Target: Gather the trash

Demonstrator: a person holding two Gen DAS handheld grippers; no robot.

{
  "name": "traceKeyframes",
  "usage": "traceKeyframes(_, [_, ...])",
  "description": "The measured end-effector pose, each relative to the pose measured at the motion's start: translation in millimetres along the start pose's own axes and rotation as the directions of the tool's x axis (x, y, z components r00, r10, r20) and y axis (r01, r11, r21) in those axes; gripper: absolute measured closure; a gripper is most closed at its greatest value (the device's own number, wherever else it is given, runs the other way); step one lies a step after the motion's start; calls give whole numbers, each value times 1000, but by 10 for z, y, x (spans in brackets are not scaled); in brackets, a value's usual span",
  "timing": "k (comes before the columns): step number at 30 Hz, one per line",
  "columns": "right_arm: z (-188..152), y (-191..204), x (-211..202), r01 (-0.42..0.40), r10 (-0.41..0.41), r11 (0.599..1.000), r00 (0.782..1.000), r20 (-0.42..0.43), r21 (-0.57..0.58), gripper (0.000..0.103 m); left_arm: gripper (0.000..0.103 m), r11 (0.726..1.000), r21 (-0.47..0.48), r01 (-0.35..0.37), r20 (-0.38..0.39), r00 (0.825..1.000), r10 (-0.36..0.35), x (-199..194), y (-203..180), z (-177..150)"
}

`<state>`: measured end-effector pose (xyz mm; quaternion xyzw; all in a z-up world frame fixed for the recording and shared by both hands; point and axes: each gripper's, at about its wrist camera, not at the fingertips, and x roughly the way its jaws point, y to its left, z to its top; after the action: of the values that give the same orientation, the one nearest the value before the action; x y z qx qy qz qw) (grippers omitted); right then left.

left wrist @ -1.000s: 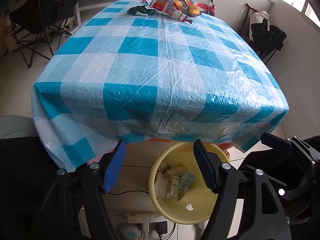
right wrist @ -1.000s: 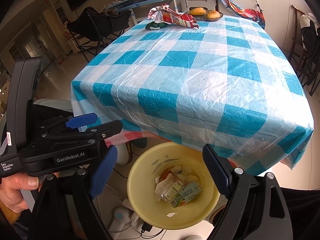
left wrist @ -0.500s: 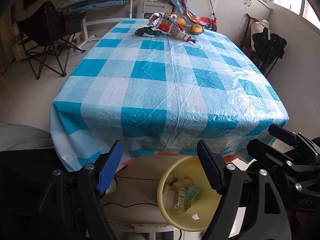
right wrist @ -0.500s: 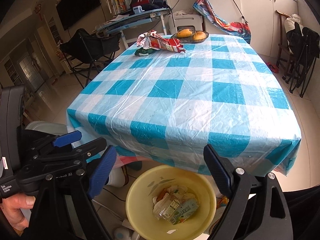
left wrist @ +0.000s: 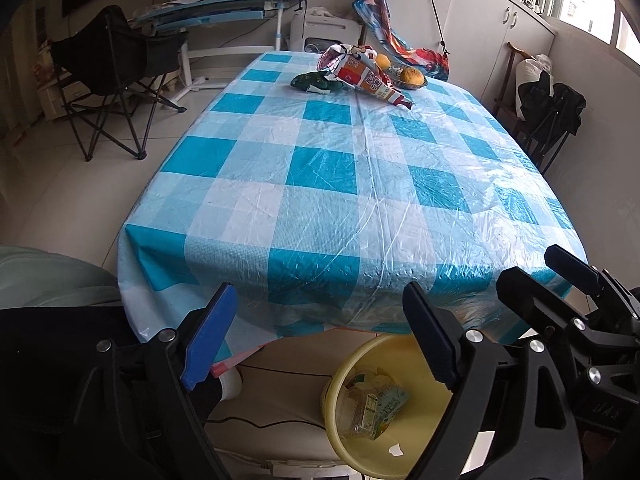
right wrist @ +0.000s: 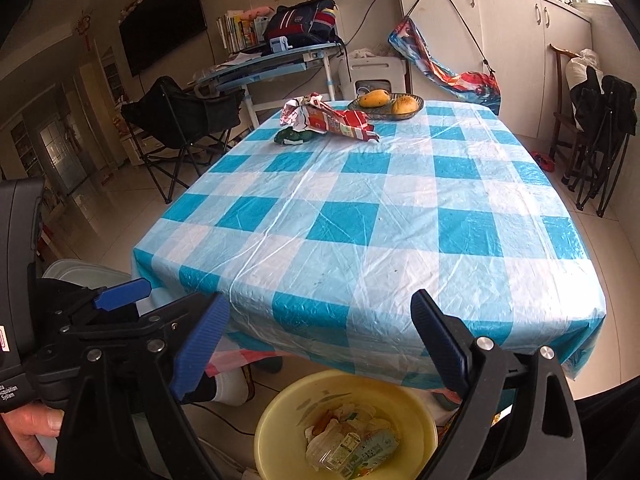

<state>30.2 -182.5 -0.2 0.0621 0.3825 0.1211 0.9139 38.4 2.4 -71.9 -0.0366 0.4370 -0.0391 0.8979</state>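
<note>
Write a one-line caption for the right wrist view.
Open right gripper above a yellow basin of trash, wrappers left on the checked table.

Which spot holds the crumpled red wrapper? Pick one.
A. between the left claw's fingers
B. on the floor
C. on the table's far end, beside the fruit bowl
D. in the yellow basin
C: the wrapper lies on the table near the fruit bowl.

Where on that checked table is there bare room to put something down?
Nearly all of the tablecloth is bare, from the near edge above the yellow basin up to the far end. Only that far end is crowded: a red wrapper, a green wrapper and a fruit dish.
</note>
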Motion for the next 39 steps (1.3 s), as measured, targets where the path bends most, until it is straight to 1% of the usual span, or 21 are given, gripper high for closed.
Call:
traceKeyframes(4, [25, -96, 36, 10, -10, 999, 1000, 5, 32, 15, 21, 1000, -12, -17, -18, 1000, 16, 92, 4, 49])
traceKeyframes(7, [16, -167, 68, 15, -14, 998, 1000, -8, 69, 15, 21, 1000, -27, -14, -31, 999, 13, 127, 16, 50])
traceKeyframes(10, [8, -179, 67, 16, -15, 997, 1000, -11, 81, 15, 21, 1000, -19, -15, -32, 999, 14, 122, 0, 34])
traceKeyframes(21, [-24, -133, 71, 59, -59, 997, 998, -16, 39, 15, 20, 999, -47, -14, -10, 1000, 13, 30, 68, 46])
traceKeyframes(27, [-44, -44, 109, 77, -78, 997, 997, -24, -13, 15, 17, 998, -67, -15, 3, 1000, 15, -23, 126, 60])
traceKeyframes(32, [-63, 22, 113, 81, -82, 996, 996, -23, -46, 15, 17, 996, -84, -9, 7, 1000, 10, -53, 165, 56])
traceKeyframes(39, [-77, 28, 97, 76, -77, 996, 997, -26, -48, 15, 17, 998, -70, -7, 5, 1000, 8, -73, 127, 26])
